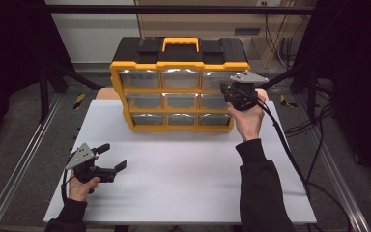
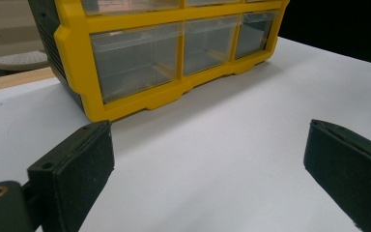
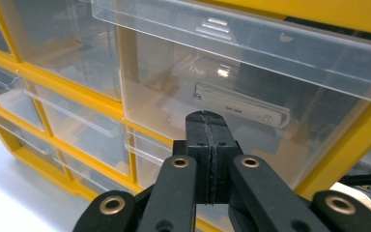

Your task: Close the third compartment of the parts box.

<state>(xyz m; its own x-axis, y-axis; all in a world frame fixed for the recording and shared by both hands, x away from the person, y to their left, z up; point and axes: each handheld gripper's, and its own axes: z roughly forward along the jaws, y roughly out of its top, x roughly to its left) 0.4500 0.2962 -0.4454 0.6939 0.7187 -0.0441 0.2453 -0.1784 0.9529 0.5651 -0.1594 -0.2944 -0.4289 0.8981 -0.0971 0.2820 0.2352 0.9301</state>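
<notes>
The right gripper (image 3: 206,121), jaws pressed flat together with nothing between them, is held up at the top-right drawer (image 3: 251,96) of the organizer (image 1: 178,87). Its tip sits just below the drawer's clear pull lip, close to the front face; whether it touches the plastic cannot be told. Closed jaws make a single narrow finger, which suits hooking under a lip and drawing a drawer out better than pinching would. Inside that drawer lies a small white bar-shaped item (image 3: 241,104), pale against the dark back wall, probably the reason this drawer is chosen. In the high view the right gripper (image 1: 241,94) is raised off the table, the forearm reaching forward so that the tool meets the drawer front nearly square. The organizer stands upright at the far middle of the white table (image 1: 183,193), drawer fronts toward the person, all drawers appearing shut or nearly so. The left gripper (image 1: 113,157) waits low at the near left, well apart from the organizer, jaws spread wide and empty, seemingly kept ready to receive or steady something.
</notes>
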